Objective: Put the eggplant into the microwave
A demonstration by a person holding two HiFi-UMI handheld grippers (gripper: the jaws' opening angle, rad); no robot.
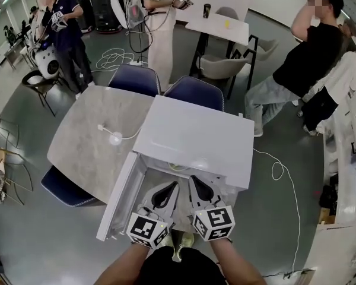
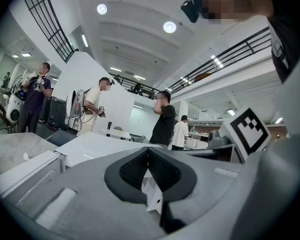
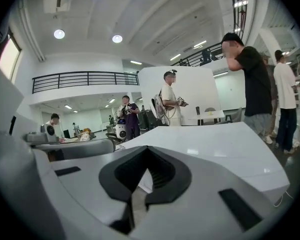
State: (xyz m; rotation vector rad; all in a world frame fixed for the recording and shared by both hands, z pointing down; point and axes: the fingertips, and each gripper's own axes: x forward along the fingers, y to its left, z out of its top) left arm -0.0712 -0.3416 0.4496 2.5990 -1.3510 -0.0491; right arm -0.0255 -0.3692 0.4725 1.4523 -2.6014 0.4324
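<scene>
Blue chairs (image 1: 135, 79) beside grey table (image 1: 83, 132)

microwave (image 1: 196, 138) wht | table (image 1: 83, 141) gry mottled | chairs (image 1: 135, 79) navy | marker cubes (image 1: 213, 222) blk/wht squares | floor (image 1: 59, 230) gry

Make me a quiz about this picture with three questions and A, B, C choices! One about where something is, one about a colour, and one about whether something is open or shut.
1. Where does the microwave sit?
A) on a shelf
B) on the grey table
C) inside a cupboard

2. What colour is the microwave?
A) black
B) red
C) white

3. How is the microwave door?
A) shut
B) open
C) gone

Answers:
1 B, because the head view shows its body resting on the grey tabletop.
2 C, because its top and its door are both white.
3 B, because the door stands swung out from the left of the microwave's front.
</scene>
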